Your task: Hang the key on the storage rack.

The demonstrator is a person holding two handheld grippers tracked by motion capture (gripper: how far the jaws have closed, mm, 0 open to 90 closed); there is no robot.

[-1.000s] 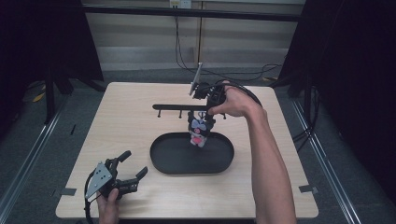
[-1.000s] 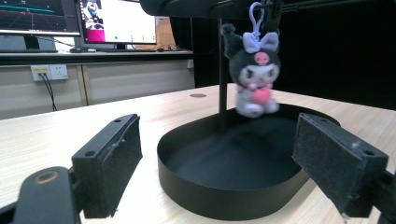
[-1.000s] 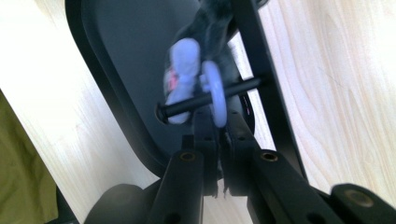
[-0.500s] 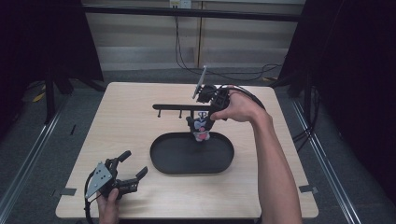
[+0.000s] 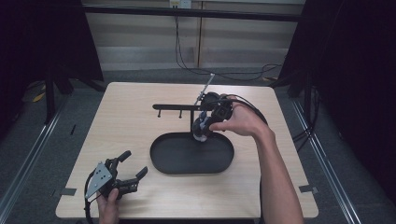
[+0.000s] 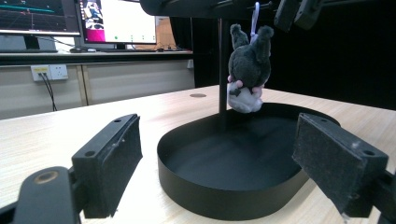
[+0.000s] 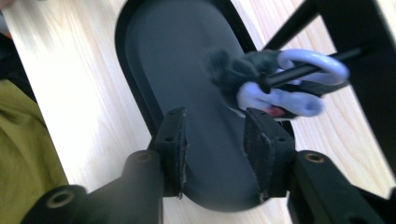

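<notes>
- Since the earlier frames, the right gripper (image 5: pixel 208 122) had released the plush toy (image 6: pixel 246 70); its jaws stood apart, empty.
- By its loop (image 7: pixel 317 70), the toy hung on a peg of the black rack (image 5: pixel 180 107), above the oval tray (image 5: pixel 192 154).
- Hanging seemed done; only withdrawing remained.
- On the bench (image 5: pixel 130 126), the left gripper (image 5: pixel 130 172) rested, jaws wide apart.

plush toy (image 5: pixel 201 129) above black tray (image 5: pixel 163 161)
</notes>
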